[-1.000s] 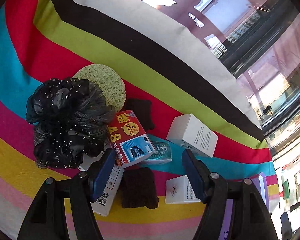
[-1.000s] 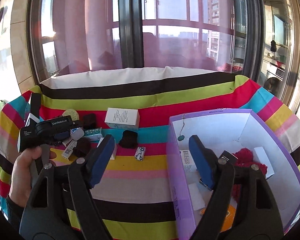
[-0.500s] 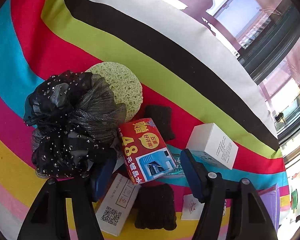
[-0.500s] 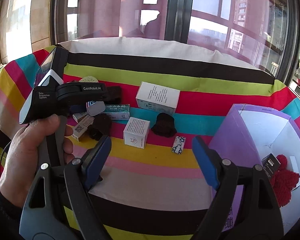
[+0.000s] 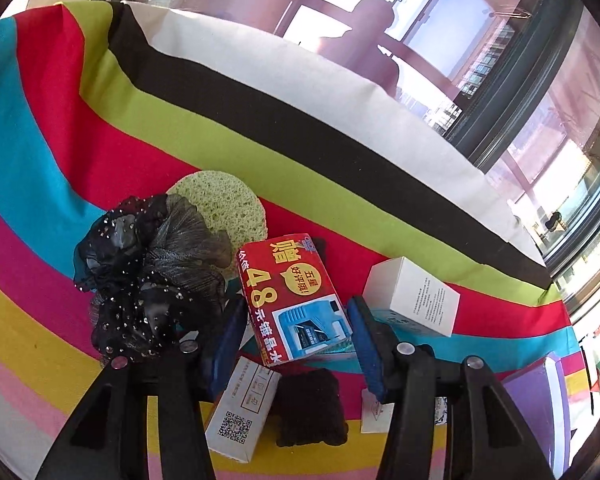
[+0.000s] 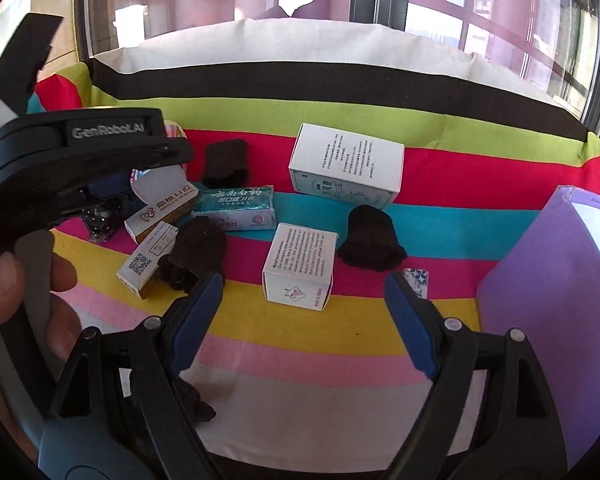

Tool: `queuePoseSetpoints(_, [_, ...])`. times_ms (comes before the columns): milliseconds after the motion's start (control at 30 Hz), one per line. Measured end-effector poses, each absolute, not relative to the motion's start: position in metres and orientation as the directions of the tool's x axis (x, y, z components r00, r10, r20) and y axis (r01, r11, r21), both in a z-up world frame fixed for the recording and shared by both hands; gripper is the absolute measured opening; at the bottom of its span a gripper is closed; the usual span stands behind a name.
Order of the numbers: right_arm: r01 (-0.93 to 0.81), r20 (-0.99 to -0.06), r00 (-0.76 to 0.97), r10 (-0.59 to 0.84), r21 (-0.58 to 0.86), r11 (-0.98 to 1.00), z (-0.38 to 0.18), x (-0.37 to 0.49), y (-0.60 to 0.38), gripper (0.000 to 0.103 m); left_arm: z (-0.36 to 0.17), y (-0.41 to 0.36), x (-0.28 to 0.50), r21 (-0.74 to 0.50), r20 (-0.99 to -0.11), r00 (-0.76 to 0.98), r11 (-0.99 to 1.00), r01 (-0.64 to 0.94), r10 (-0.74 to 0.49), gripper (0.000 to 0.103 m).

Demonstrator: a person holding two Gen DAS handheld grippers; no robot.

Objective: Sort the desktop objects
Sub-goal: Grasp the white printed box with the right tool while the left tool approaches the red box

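Observation:
My left gripper point(image 5: 294, 334) straddles a red box printed "48" point(image 5: 294, 296); its blue pads stand at the box's two sides, and I cannot tell if they press it. A black sequinned scrunchie point(image 5: 148, 280) and a green round sponge point(image 5: 224, 208) lie to its left. My right gripper point(image 6: 300, 312) is open and empty, low over the striped cloth, in front of a small white box point(image 6: 300, 266). The purple storage box point(image 6: 556, 312) stands at the right. The left gripper also shows in the right wrist view point(image 6: 112, 188).
On the cloth lie a large white box point(image 6: 348, 164), a teal toothpaste box point(image 6: 234, 208), a white QR-code box point(image 6: 148, 258), several dark brown knitted pieces point(image 6: 370, 238) and a small patterned packet point(image 6: 416, 280). Windows stand behind the table's far edge.
My left gripper has moved in over the red box and its jaws have narrowed around it. My right gripper has swung left and closer to the objects, away from the purple box.

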State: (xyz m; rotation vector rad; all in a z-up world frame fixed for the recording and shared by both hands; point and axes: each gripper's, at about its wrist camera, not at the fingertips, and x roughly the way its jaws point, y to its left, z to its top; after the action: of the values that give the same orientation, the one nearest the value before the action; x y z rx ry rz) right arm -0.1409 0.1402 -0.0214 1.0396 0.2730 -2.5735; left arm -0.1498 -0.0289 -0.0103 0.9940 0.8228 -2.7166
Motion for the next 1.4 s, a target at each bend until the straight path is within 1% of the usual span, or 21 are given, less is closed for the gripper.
queuePoseSetpoints(167, [0.359,-0.74,-0.625,-0.248,0.009,-0.933,-0.033,-0.162,0.139,0.084,-0.001,-0.035,-0.137,-0.449,-0.6,-0.799,-0.844,0.292,0.043,0.052])
queuePoseSetpoints(467, [0.327,-0.772,-0.59,-0.238,0.041,-0.944,-0.042,-0.185,0.14,0.084,0.001,-0.036,-0.139,-0.437,-0.596,-0.803,-0.851,0.292,0.03,0.052])
queuePoseSetpoints(500, [0.327,-0.774,-0.586,-0.239,0.044,-0.944,-0.043,-0.186,0.141,0.083,0.002,-0.035,-0.138,-0.433,-0.593,-0.805,-0.854,0.29,0.028,0.052])
queuePoseSetpoints(567, [0.324,-0.779,-0.579,-0.239,0.05,-0.945,-0.046,-0.188,0.143,0.075,0.004,-0.03,-0.139,-0.422,-0.587,-0.809,-0.861,0.284,0.02,0.052])
queuePoseSetpoints(633, [0.329,-0.787,-0.562,-0.254,0.069,-0.942,-0.049,-0.19,0.145,0.062,0.006,-0.026,-0.14,-0.41,-0.582,-0.813,-0.869,0.277,0.015,0.052])
queuePoseSetpoints(700, [0.334,-0.792,-0.549,-0.269,0.087,-0.939,-0.051,-0.191,0.147,0.055,0.005,-0.02,-0.141,-0.4,-0.579,-0.815,-0.875,0.271,0.013,0.052])
queuePoseSetpoints(733, [0.336,-0.792,-0.547,-0.272,0.09,-0.938,-0.052,-0.19,0.147,0.048,0.006,-0.018,-0.141,-0.393,-0.579,-0.815,-0.879,0.269,0.009,0.052])
queuePoseSetpoints(767, [0.336,-0.789,-0.551,-0.27,0.086,-0.938,-0.051,-0.19,0.148,0.045,0.005,-0.016,-0.142,-0.386,-0.579,-0.816,-0.883,0.267,0.006,0.052])
queuePoseSetpoints(1033, [0.333,-0.758,-0.574,-0.31,0.13,-0.934,-0.037,-0.178,0.161,0.045,0.01,-0.004,-0.137,-0.349,-0.564,-0.826,-0.906,0.241,-0.002,0.052])
queuePoseSetpoints(1400, [0.291,-0.662,-0.657,-0.361,0.219,-0.931,0.016,-0.142,0.21,0.045,0.029,0.022,-0.126,-0.335,-0.474,-0.88,-0.933,0.132,0.045,0.052])
